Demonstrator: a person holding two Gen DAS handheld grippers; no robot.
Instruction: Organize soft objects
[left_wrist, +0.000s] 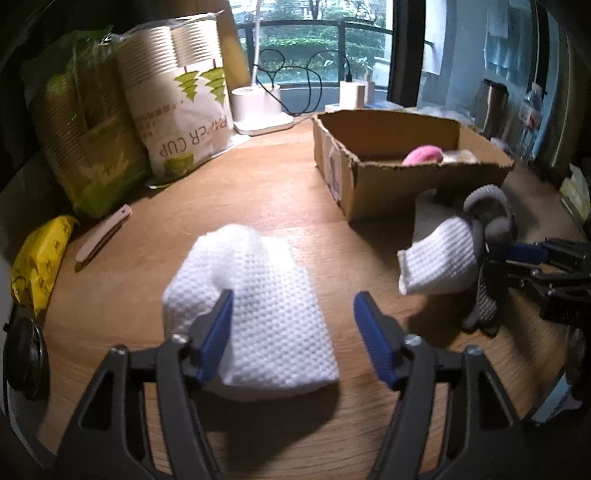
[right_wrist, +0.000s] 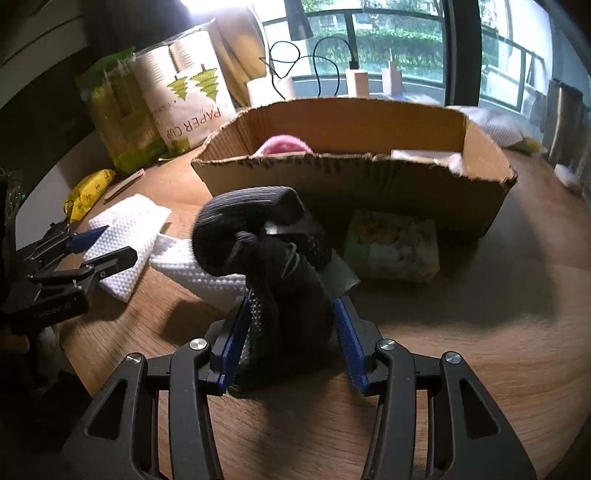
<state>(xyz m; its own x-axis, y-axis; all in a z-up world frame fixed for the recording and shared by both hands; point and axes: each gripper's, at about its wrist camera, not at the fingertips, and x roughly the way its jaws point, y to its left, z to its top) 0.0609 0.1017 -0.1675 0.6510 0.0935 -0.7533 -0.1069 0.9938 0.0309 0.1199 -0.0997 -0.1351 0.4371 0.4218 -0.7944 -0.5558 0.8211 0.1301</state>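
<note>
A folded white textured cloth (left_wrist: 255, 317) lies on the wooden table between the fingers of my left gripper (left_wrist: 293, 310), which is open around it. It also shows in the right wrist view (right_wrist: 125, 236). My right gripper (right_wrist: 291, 314) is shut on a dark grey sock bundle (right_wrist: 273, 266) with a white cloth (right_wrist: 199, 266) hanging from it. The bundle shows in the left wrist view (left_wrist: 487, 221) with its white cloth (left_wrist: 439, 262). A cardboard box (right_wrist: 351, 177) stands behind, holding a pink soft object (right_wrist: 284, 144) and something whitish (right_wrist: 424, 155).
Paper cup packs (left_wrist: 184, 99) and a green pack (left_wrist: 85, 144) stand at the back left. A yellow packet (left_wrist: 40, 258) and a wooden stick (left_wrist: 103, 236) lie at the left. A tissue pack (right_wrist: 395, 243) lies before the box. A white lamp base (left_wrist: 258, 107) stands behind.
</note>
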